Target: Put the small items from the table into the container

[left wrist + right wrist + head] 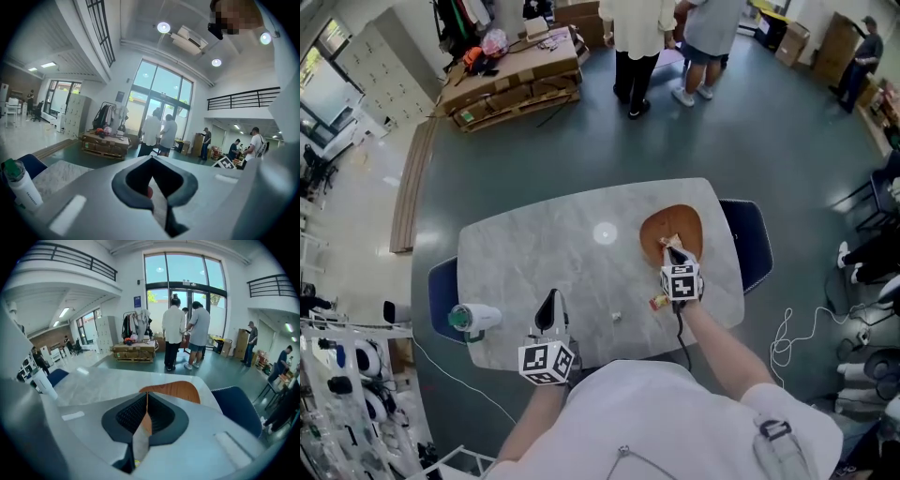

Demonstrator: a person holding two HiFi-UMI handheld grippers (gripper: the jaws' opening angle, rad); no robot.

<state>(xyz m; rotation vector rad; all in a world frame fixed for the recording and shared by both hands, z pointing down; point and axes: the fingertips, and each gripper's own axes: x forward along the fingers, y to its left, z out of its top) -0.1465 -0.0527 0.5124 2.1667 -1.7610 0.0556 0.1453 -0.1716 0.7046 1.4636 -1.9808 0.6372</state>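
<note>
While my right gripper (673, 249) hangs over the wooden container (694, 220), fingers pressed together, empty — left gripper (549, 300) likewise — a small wrapped item (659, 302) lies on the table (534, 253) just behind it. Spread wide first, descend straight, pinch its middle.

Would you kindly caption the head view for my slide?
Right gripper above the wooden tray; two small items lie on the marble table.

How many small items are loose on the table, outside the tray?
2: a pale one near the table's front edge, centre; a yellow-red one short of the wooden tray. The right arm may hide others.
</note>
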